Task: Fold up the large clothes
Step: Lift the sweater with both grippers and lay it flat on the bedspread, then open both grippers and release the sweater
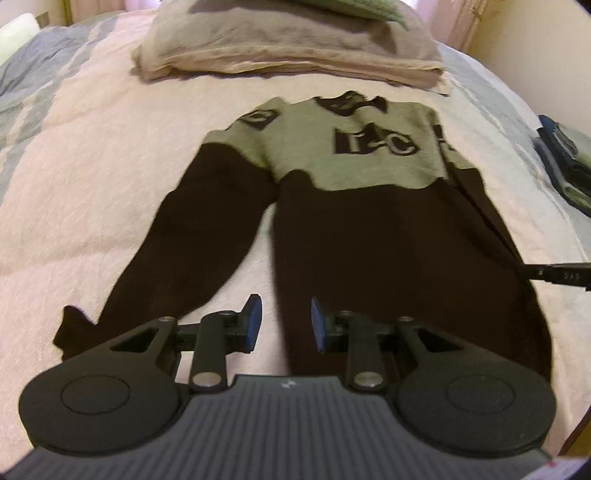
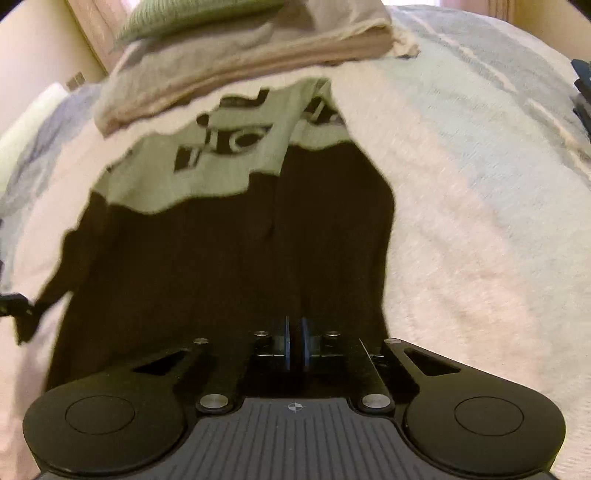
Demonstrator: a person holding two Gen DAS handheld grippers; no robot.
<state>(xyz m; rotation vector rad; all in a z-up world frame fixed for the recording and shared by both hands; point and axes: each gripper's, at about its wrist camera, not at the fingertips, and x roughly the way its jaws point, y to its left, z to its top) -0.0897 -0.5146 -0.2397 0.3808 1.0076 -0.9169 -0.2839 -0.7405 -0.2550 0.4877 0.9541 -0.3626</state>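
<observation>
A bed point(image 1: 92, 166) covered in a pale pink fleecy blanket fills both views, with grey-blue bands running along its sides. Laid flat on it is the sweater point(image 1: 369, 221), black over the lower body and sleeves, pale green across the chest with black letters, its collar toward 12 o'clock and its hem toward 6. In the left wrist view its one sleeve point(image 1: 177, 251) lies straight and slightly splayed toward 7 o'clock, a strip of bare blanket showing between it and the body. The left gripper point(image 1: 286, 323) hovers over that strip near the hem, its blue-padded fingers point(image 1: 254, 321) parted wide and holding nothing. The right gripper point(image 2: 294, 343) sits low at the hem on the sweater's other side, pads drawn almost together over black fabric; whether cloth is pinched between them cannot be told. Its black fingertip enters the left view at 3 o'clock, at the sweater's edge. Beyond the collar at 12 o'clock lies a folded beige blanket point(image 1: 288, 48) with a green knitted item point(image 2: 192, 14) on top, just apart from the neckline. Open blanket lies wide to 9 o'clock and to 3 o'clock, where a dark blue object point(image 1: 565, 162) rests at the bed's edge.
</observation>
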